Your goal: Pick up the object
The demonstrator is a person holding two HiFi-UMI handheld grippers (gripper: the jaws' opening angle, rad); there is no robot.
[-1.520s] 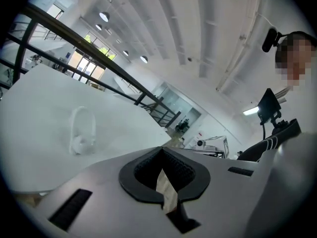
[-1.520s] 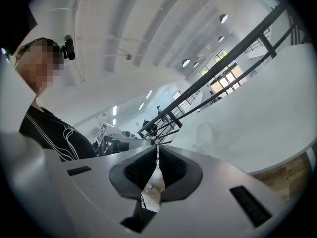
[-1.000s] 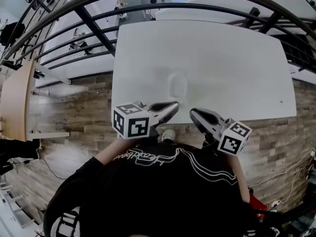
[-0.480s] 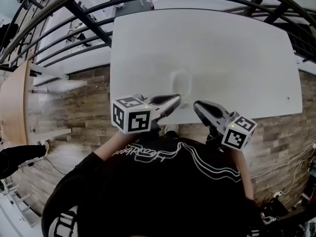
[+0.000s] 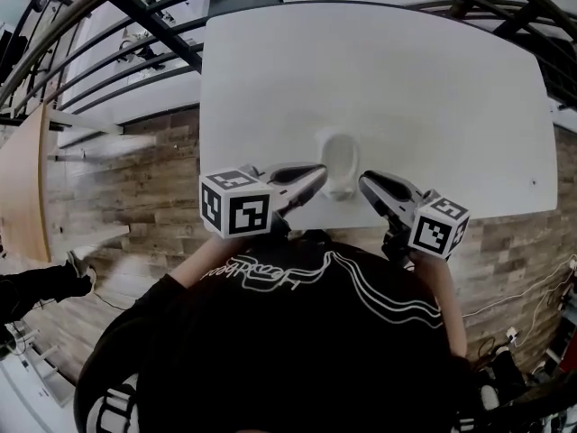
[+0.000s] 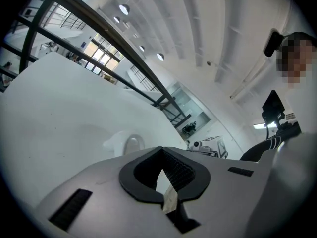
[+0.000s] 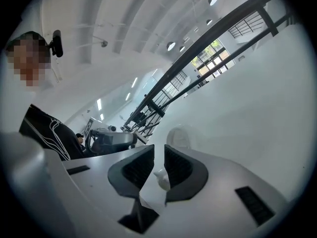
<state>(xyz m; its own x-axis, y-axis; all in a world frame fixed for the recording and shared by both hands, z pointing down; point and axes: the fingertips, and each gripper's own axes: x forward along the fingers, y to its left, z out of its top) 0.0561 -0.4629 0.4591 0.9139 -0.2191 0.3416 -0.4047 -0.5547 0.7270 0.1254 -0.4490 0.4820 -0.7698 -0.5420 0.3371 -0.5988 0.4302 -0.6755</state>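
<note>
A small white cup-like object [image 5: 341, 162] stands on the white table [image 5: 424, 88] close to its front edge. In the head view my left gripper [image 5: 320, 171] reaches over that edge, its tips just left of the object and not touching it. My right gripper [image 5: 363, 180] has its tips just right of the object, also apart from it. Both are shut with nothing between the jaws. The left gripper view shows the object [image 6: 124, 144] beyond the left gripper [image 6: 159, 150]. The right gripper view shows the object [image 7: 179, 137] just past the right gripper [image 7: 158, 150].
Dark metal railings [image 5: 144, 25] arc behind and left of the table. Wood-plank floor [image 5: 135, 188] lies to the left and right, with a wooden counter [image 5: 22, 188] at the far left. The person's black shirt [image 5: 297, 332] fills the bottom of the head view.
The table and the white object have come nearer in the head view. Both grippers' tips now flank the object, where earlier they stood short of it at the table's edge.
</note>
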